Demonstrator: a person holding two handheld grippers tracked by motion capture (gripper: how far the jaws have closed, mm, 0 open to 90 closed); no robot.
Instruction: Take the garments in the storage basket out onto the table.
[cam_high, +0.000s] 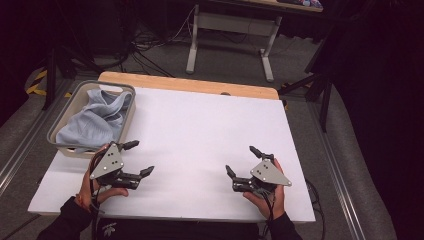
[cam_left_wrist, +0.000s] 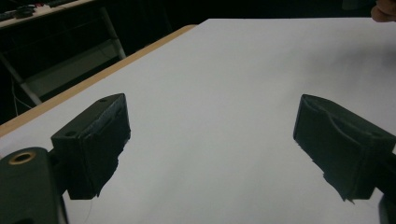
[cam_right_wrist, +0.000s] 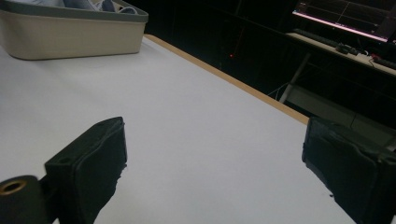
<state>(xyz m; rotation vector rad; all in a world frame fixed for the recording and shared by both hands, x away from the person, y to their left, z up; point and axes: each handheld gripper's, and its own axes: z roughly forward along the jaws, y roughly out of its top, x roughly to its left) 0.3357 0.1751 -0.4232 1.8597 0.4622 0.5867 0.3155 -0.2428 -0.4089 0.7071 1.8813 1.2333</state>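
Note:
A beige basket (cam_high: 128, 116) with a grey rim stands at the left edge of the white table (cam_high: 200, 130), and a light blue cloth (cam_high: 95, 120) lies bundled in it. My left gripper (cam_high: 138, 158) rests low over the table just in front of the basket, jaws wide open with nothing between them (cam_left_wrist: 210, 140). My right gripper (cam_high: 242, 161) is held near the front right of the table, also open and empty (cam_right_wrist: 212, 158). The basket (cam_right_wrist: 70, 37) appears far off at the top left in the right gripper view.
The table has a wooden strip (cam_high: 190, 84) along its far edge. Beyond it stand a desk frame (cam_high: 230, 35) and cables on the floor. A monitor (cam_right_wrist: 345, 14) glows at the top right of the right gripper view.

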